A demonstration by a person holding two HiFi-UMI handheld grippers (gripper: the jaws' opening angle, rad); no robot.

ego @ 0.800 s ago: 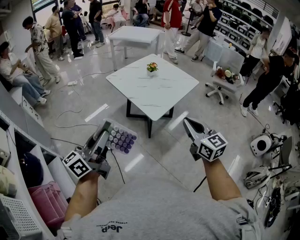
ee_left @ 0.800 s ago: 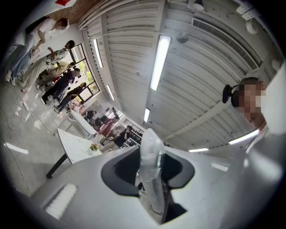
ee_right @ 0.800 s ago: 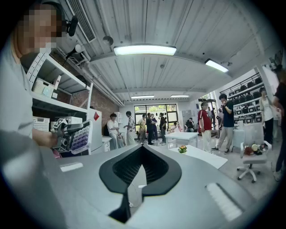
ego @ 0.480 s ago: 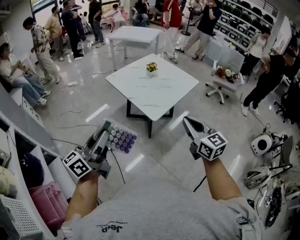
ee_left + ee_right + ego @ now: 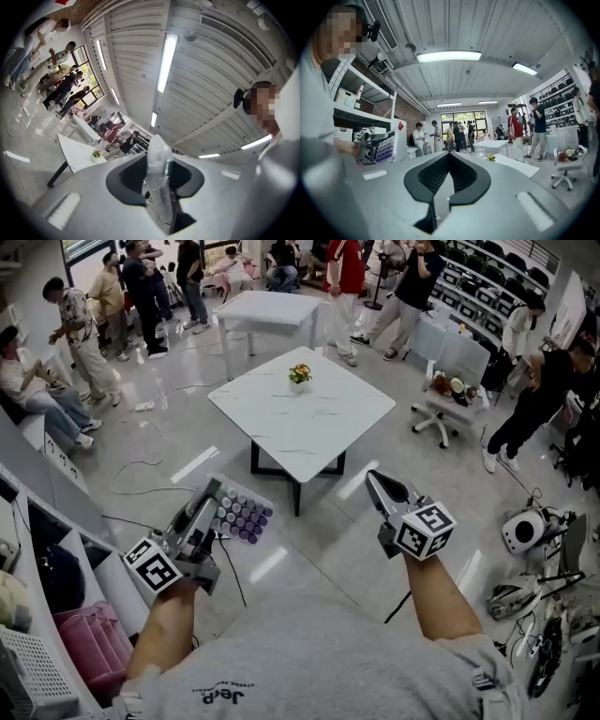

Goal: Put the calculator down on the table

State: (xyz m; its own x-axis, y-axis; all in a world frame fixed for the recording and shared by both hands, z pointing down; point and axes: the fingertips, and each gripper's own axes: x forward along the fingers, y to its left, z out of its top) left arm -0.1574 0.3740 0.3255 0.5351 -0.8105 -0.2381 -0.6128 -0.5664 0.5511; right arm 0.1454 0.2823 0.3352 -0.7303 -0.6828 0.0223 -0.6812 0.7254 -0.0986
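Note:
The calculator (image 5: 241,514), pale with rows of purple keys, is clamped in my left gripper (image 5: 208,498) above the floor, short of the table. In the left gripper view the calculator (image 5: 159,178) stands edge-on between the jaws, which press on it. In the right gripper view it shows at the left as the calculator (image 5: 385,145). My right gripper (image 5: 371,481) hangs at the right with its jaws shut and nothing in them (image 5: 449,157). The white square table (image 5: 300,423) lies ahead of both grippers, with a small flower pot (image 5: 300,376) near its far corner.
A second white table (image 5: 267,307) stands further back among several standing people. An office chair (image 5: 448,404) with items is at the right. Shelving (image 5: 37,559) and a pink basket (image 5: 89,638) line the left. Cables and gear (image 5: 523,531) lie on the floor.

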